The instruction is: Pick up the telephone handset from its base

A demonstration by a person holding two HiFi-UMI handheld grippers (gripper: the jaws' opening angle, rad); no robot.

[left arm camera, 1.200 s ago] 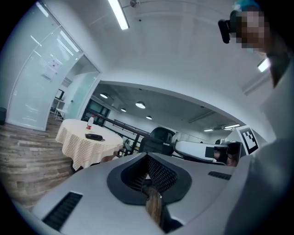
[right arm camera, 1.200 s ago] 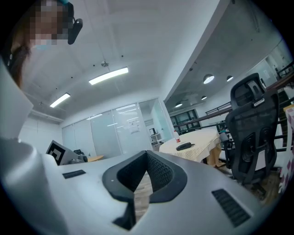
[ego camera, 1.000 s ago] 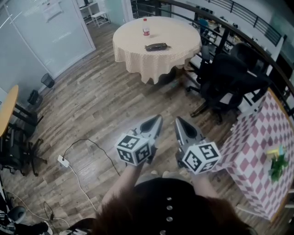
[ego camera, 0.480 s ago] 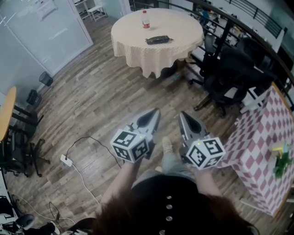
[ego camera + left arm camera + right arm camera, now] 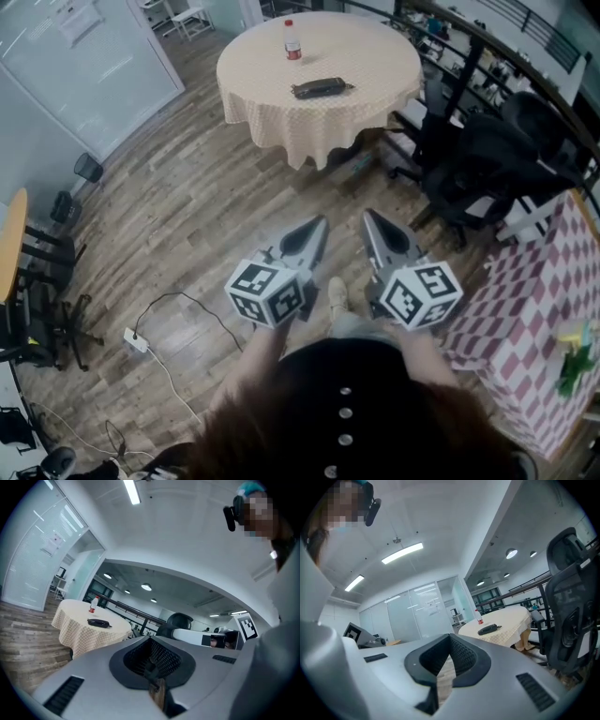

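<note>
Though it lies far off, telephone (image 5: 319, 89) apparently dark, slim, 2 hand-held grippers (image 5: 321, 223) (image 5: 367, 217) clenched.

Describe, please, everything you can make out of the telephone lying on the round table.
The telephone is a dark, long, low shape, seemingly black plastic. It lies flat on the pale checked cloth of the round table, roughly at its middle, with its long side across the head view. From this distance its separate parts cannot be made out, though a thin bit juts from its right end. Only the cloth touches it, and the red-labelled bottle stands apart beyond it.
</note>
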